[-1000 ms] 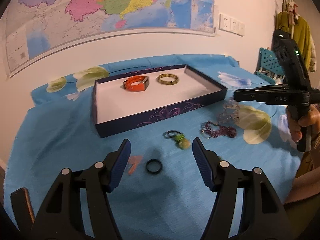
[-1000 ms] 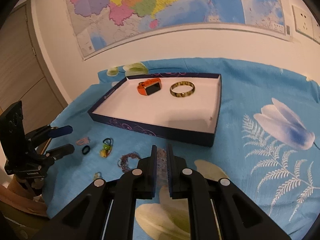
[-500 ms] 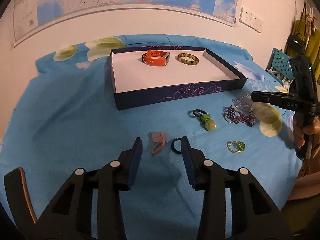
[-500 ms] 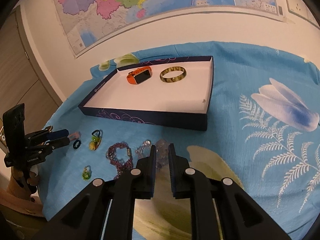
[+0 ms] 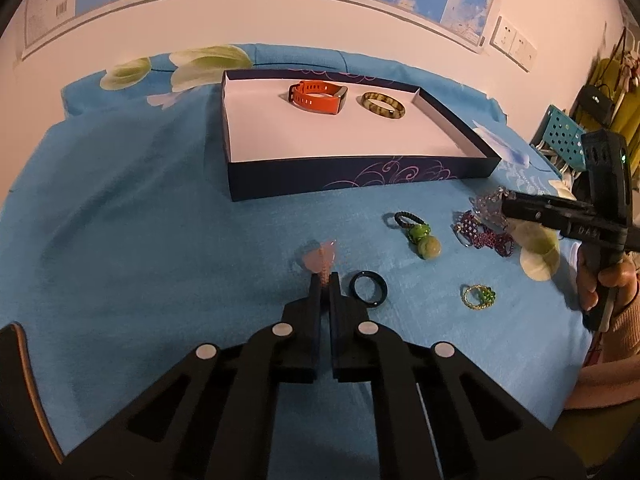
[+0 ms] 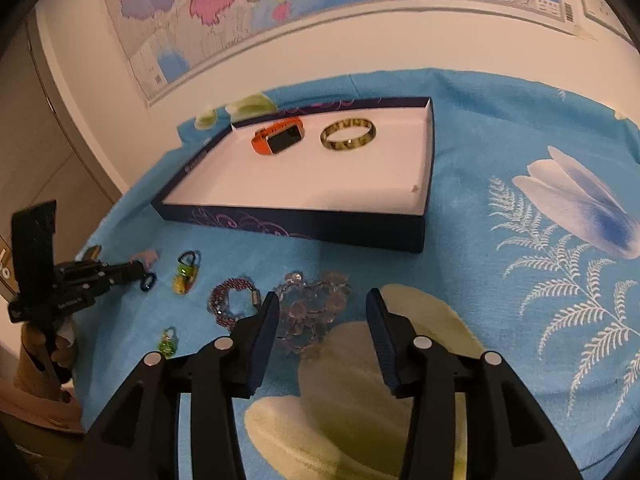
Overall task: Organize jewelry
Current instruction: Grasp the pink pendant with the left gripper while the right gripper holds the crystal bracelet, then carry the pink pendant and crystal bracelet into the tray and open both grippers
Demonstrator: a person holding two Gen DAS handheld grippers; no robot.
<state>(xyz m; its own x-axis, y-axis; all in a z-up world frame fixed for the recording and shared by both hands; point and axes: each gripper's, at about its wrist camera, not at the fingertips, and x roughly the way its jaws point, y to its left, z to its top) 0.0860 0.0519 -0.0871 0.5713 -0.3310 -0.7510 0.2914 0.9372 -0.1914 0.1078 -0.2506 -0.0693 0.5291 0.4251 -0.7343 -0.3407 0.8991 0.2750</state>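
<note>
My left gripper [image 5: 325, 280] is pinched on the narrow end of the pink clip [image 5: 320, 260] lying on the cloth beside the black ring [image 5: 367, 289] (light, stiff, probably slippery), while my right gripper [image 6: 322, 308] is opening over the clear bead bracelet [image 6: 312, 304], untouched.

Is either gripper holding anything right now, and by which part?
Left gripper pinches the pink piece by its narrow near end. Right gripper is opening, holding nothing.

Inside the tray [image 5: 360, 172], toward its far wall, a watch [image 5: 318, 98] is placed left of a bangle [image 5: 383, 105]. In front of the tray, rings and bracelets [image 5: 482, 234] are scattered on the cloth [image 5: 140, 240].
</note>
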